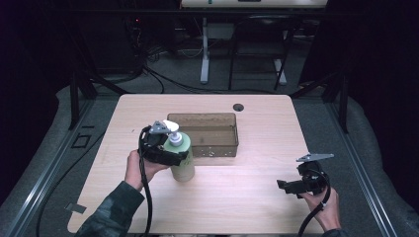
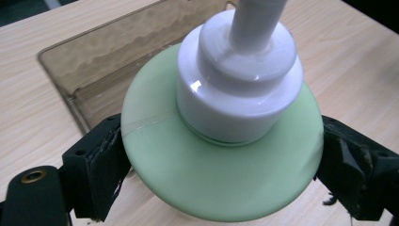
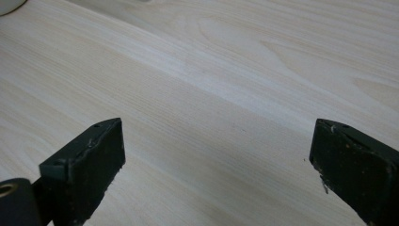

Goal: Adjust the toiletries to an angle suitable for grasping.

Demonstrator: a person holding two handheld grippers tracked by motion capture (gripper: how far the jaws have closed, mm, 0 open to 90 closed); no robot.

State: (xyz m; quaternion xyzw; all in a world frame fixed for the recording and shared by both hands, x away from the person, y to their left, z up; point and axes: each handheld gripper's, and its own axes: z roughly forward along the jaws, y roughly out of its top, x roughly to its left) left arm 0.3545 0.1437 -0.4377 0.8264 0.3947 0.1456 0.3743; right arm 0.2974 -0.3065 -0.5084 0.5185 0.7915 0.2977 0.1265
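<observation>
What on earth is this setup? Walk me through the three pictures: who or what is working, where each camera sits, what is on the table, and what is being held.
No robot here: a person sits at a wooden table holding a hand-held grasping tool in each hand. The high view looks down from above the person's side. The other two pictures come from small cameras riding on each tool, looking along its two black jaws.

On the table stand a pale green pump bottle with a white pump top and, just behind it, a clear brownish tray.

The left tool has its jaws against both sides of the bottle, just below the white collar, so it appears to be gripping it; the bottle looks to be standing upright on the table.

The right tool is open with nothing between its jaws, held low over bare wood near the table's right front.
</observation>
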